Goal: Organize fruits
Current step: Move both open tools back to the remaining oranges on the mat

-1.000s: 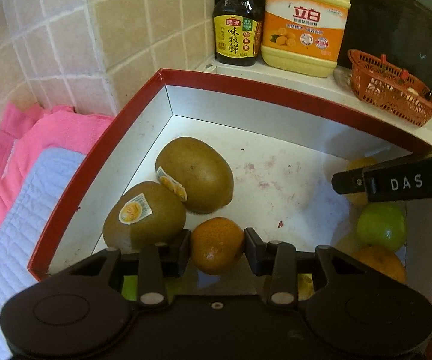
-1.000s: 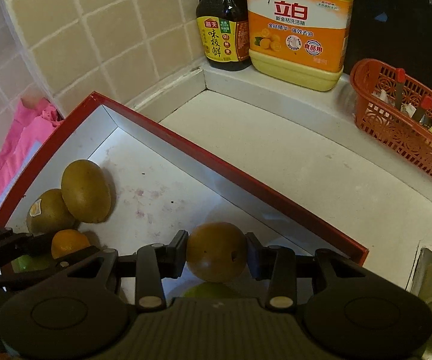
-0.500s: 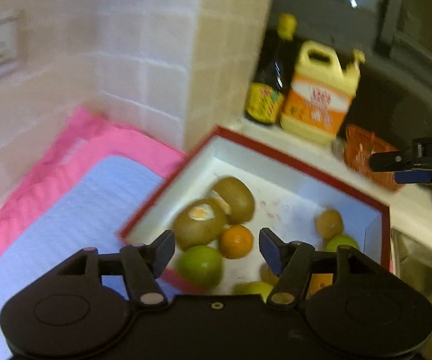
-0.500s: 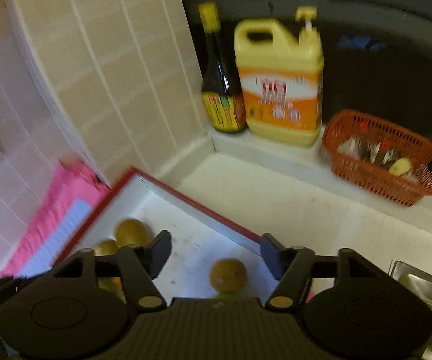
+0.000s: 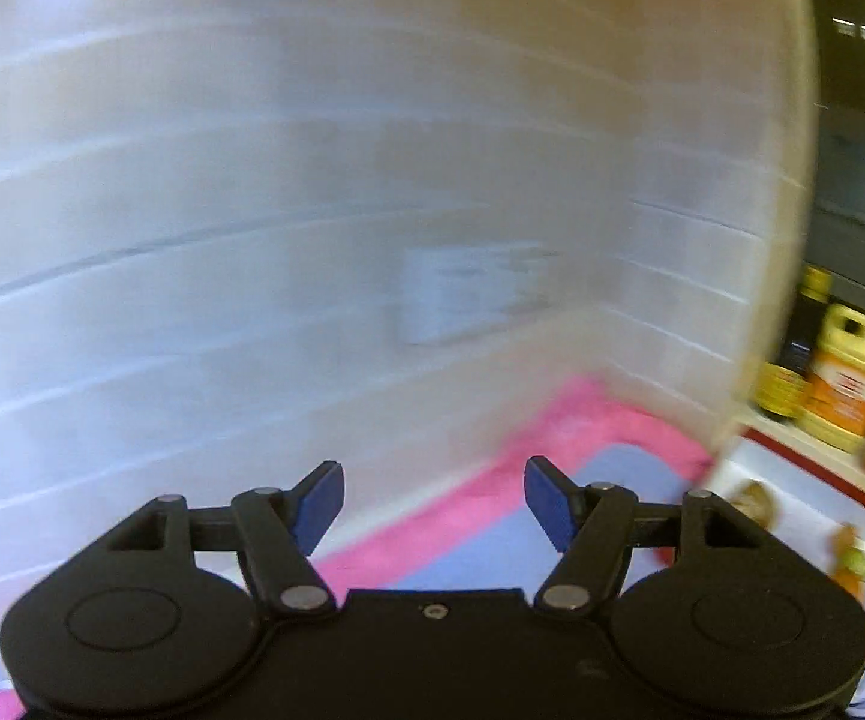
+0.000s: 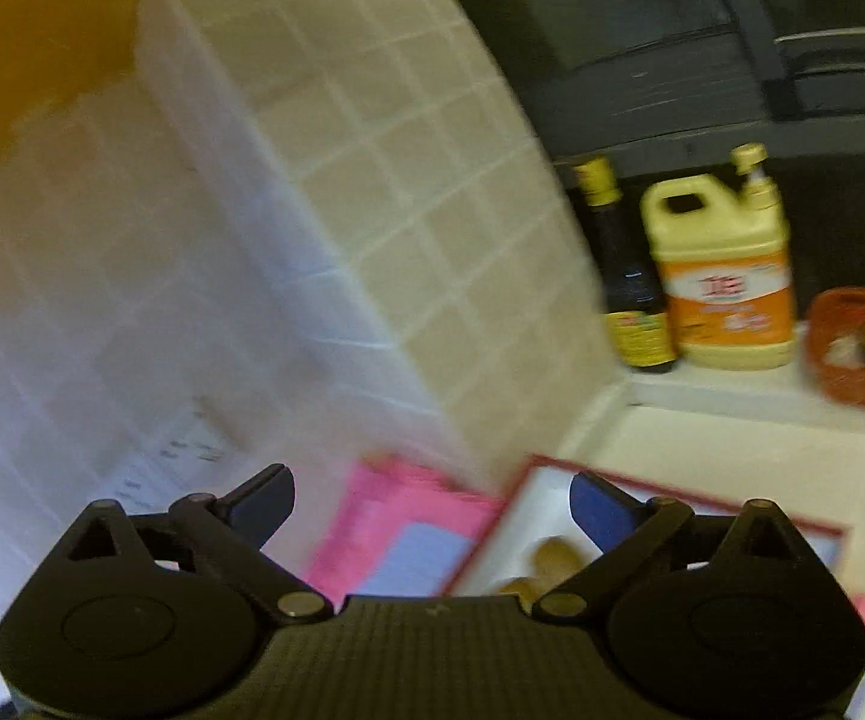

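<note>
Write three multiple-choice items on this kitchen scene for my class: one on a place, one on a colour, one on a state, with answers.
1. In the right wrist view, where does the dark glass sauce bottle stand?
A. Left of the yellow plastic detergent jug
B. Inside the box
C. In the basket

2. What colour is the rim of the white fruit box?
A. Green
B. Red
C. Black

3. What is between the fingers of the right hand-held gripper?
A. A kiwi
B. An orange
C. Nothing

Answers: 1 A, the two stand side by side on the ledge. 2 B, a red edge frames the white walls. 3 C, its jaws have just been opening and the gap is bare.
</note>
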Action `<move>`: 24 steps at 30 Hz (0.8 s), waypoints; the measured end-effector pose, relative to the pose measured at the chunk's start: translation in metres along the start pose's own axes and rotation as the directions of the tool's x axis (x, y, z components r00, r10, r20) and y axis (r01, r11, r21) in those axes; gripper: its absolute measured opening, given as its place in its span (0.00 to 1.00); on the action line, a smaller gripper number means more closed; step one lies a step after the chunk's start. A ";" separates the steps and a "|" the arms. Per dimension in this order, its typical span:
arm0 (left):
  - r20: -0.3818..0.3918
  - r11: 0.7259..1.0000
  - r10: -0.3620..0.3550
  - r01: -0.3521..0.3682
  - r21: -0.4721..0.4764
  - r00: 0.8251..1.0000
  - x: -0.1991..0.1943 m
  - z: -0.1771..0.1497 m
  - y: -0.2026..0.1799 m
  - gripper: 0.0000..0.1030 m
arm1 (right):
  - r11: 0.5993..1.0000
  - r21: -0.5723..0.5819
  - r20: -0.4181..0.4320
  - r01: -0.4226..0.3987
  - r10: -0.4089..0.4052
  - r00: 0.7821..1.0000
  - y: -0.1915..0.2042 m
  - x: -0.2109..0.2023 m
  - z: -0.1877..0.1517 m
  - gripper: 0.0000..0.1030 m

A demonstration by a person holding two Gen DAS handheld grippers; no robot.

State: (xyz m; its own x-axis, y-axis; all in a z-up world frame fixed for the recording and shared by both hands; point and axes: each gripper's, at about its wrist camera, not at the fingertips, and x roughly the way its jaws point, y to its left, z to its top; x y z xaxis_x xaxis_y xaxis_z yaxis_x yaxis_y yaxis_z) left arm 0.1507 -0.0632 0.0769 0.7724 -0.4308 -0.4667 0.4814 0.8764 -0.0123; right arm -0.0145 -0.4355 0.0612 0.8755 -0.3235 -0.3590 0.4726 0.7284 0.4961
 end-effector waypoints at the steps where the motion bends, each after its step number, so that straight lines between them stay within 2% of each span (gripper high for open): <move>1: 0.006 0.999 0.042 -0.042 -0.022 0.999 -0.012 -0.003 0.018 0.77 | 0.999 0.008 0.008 -0.043 0.043 0.999 0.010 0.001 -0.005 0.97; 3: 0.007 0.992 0.108 -0.108 -0.065 0.994 -0.033 -0.011 0.048 0.77 | 0.997 -0.036 0.000 -0.066 0.066 0.998 0.036 0.006 -0.016 0.97; 7: -0.020 0.967 0.214 -0.215 -0.140 0.977 -0.067 -0.034 0.099 0.77 | 0.983 -0.127 -0.081 -0.135 0.126 0.989 0.093 0.027 -0.046 0.97; 10: -0.054 0.951 0.258 -0.263 -0.161 0.965 -0.081 -0.056 0.122 0.78 | 0.958 -0.236 -0.134 -0.160 0.131 0.982 0.140 0.042 -0.075 0.97; 13: -0.097 0.943 0.272 -0.285 -0.171 0.957 -0.086 -0.079 0.137 0.78 | 0.927 -0.318 -0.196 -0.199 0.141 0.970 0.178 0.059 -0.104 0.97; 17: -0.160 0.945 0.245 -0.272 -0.183 0.956 -0.084 -0.112 0.148 0.78 | 0.888 -0.337 -0.332 -0.312 0.198 0.922 0.220 0.084 -0.145 0.95; 22: -0.236 0.954 0.197 -0.242 -0.179 0.952 -0.063 -0.154 0.150 0.78 | 0.813 -0.453 -0.454 -0.367 0.143 0.879 0.270 0.119 -0.210 0.93; 23: -0.247 0.954 0.192 -0.239 -0.179 0.950 -0.061 -0.161 0.149 0.78 | 0.802 -0.459 -0.484 -0.382 0.135 0.865 0.275 0.130 -0.219 0.92; 24: -0.263 0.956 0.181 -0.232 -0.179 0.948 -0.054 -0.169 0.147 0.78 | 0.790 -0.458 -0.531 -0.408 0.124 0.838 0.281 0.143 -0.234 0.92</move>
State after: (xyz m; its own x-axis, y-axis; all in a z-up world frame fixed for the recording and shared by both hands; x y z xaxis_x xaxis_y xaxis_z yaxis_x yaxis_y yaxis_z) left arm 0.1105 0.1253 -0.0489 0.7103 -0.1932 -0.6769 0.2069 0.9764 -0.0616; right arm 0.2203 -0.1358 -0.0358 0.7387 0.1403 -0.6593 -0.0297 0.9839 0.1760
